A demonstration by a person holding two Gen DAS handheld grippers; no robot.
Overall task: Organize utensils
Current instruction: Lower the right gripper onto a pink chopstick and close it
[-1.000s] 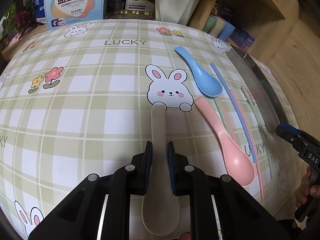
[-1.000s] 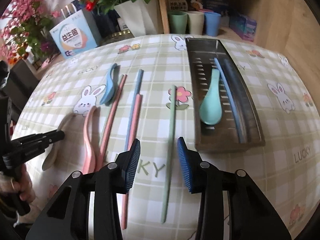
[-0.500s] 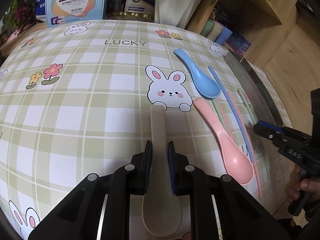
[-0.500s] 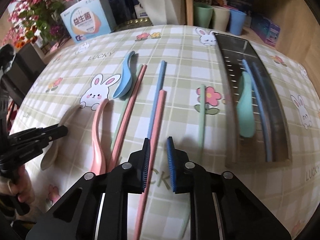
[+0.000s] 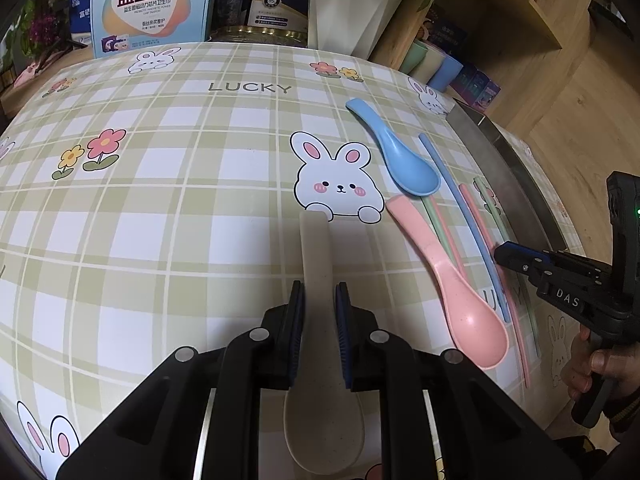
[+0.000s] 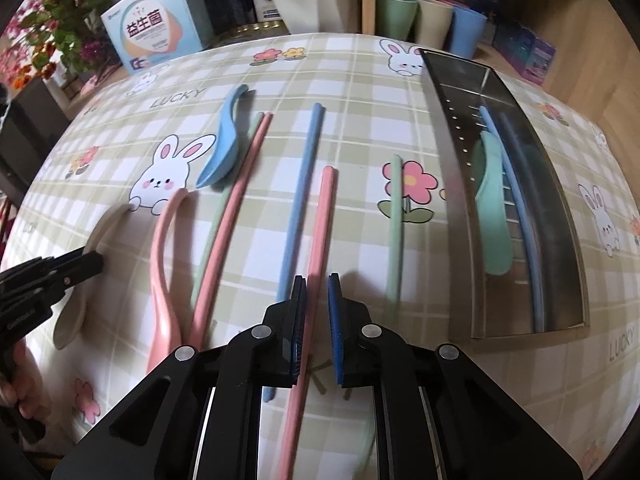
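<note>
My left gripper (image 5: 319, 296) is shut on the handle of a beige spoon (image 5: 318, 280) that lies on the checked tablecloth. My right gripper (image 6: 316, 284) has its jaws nearly closed around a pink chopstick (image 6: 320, 232); a small gap shows on the right side. A pink spoon (image 5: 452, 276) and a blue spoon (image 5: 396, 152) lie right of the beige one. A blue chopstick (image 6: 300, 200), another pink chopstick (image 6: 232, 216) and a green chopstick (image 6: 395, 220) lie alongside. A metal tray (image 6: 452, 168) on the right holds a green spoon (image 6: 494, 208) and a blue chopstick (image 6: 516, 208).
Boxes (image 5: 148, 4), a white plant pot (image 5: 348, 12) and three cups (image 6: 432, 20) stand along the table's far edge. Flowers (image 6: 52, 40) stand at the far left. The table edge drops off to wooden floor on the right.
My right gripper has moved left from over the green chopstick to the pink chopstick, and its jaws have closed in on it. My left gripper stays shut on the beige spoon.
</note>
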